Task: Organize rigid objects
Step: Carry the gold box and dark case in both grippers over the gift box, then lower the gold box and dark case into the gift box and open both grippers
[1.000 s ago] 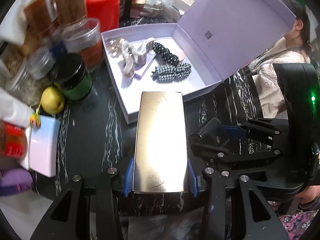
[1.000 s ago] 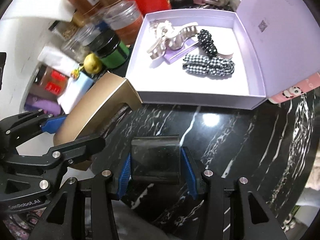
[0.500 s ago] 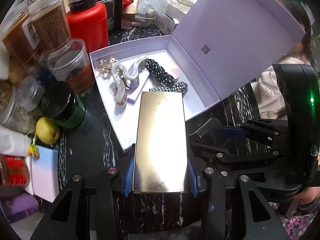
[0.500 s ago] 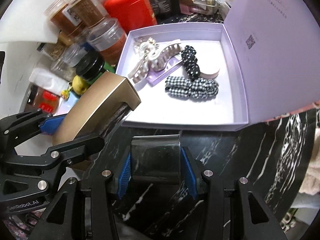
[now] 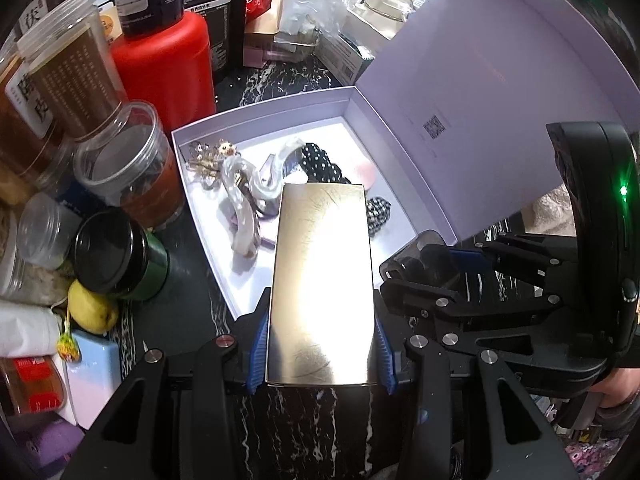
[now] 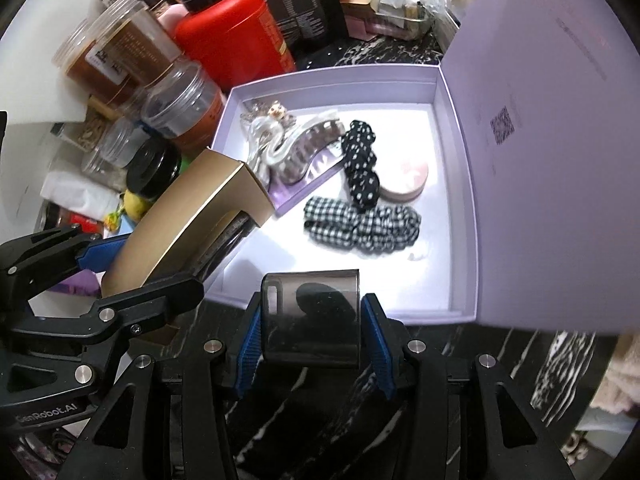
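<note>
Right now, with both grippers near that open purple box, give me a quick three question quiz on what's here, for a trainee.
1. True or false: the left gripper is shut on a gold box.
2. What does the right gripper hold? A) a smoky clear plastic case B) a lemon C) a red canister
3. Fill in: the checked scrunchie lies inside the open purple ____.

Key: 1 true; 2 A; 3 box.
</note>
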Motion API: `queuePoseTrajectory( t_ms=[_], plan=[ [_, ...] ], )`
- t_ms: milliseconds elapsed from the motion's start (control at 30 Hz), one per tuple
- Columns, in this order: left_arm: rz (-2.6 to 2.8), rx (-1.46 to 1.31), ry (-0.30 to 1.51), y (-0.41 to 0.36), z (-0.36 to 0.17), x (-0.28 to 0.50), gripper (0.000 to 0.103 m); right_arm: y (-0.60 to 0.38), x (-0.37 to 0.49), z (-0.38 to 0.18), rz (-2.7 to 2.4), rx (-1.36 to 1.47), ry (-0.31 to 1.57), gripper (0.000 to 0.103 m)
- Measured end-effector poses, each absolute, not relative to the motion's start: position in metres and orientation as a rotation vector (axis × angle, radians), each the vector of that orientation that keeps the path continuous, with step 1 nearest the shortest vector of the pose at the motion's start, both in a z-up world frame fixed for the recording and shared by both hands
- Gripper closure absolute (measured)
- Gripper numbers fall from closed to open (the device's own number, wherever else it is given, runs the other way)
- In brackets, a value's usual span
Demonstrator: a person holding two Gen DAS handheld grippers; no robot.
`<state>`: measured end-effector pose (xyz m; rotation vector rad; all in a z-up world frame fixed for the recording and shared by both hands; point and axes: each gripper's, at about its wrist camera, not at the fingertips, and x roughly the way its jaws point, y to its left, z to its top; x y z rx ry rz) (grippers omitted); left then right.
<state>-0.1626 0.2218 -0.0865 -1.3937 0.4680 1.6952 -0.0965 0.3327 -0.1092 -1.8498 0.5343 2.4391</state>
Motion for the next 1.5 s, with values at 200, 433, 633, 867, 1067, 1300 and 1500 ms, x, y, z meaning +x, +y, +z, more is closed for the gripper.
queuePoseTrajectory(
  t_ms=[200, 433, 633, 867, 1067, 1300, 1500],
  plan=[
    [1.694, -1.385, 0.474, 0.239, -0.089, -0.183, 0.060, 0.343, -0.113, -0.111, 2.436, -1.834, 0.539, 0.056],
    [1.700, -1.375, 0.479, 0.253, -0.092, -0.203, 0.060, 0.355, -0.130, -0.112, 2.431, -1.810, 0.545, 0.056],
    [1.703, -1.375, 0.485, 0.263, -0.099, -0.215, 0.060, 0.367, -0.143, -0.117, 2.420, -1.797, 0.539, 0.056],
    [1.709, -1.385, 0.493, 0.273, -0.111, -0.226, 0.060, 0.378, -0.157, -0.127, 2.422, -1.781, 0.549, 0.056],
    [1.724, -1.397, 0.497, 0.279, -0.116, -0.236, 0.060, 0.384, -0.167, -0.136, 2.422, -1.775, 0.558, 0.056],
    [1.727, -1.417, 0.514, 0.283, -0.125, -0.241, 0.060, 0.390, -0.173, -0.145, 2.397, -1.792, 0.545, 0.056],
    [1.741, -1.440, 0.513, 0.284, -0.130, -0.242, 0.060, 0.391, -0.173, -0.150, 2.383, -1.811, 0.546, 0.056]
  ],
)
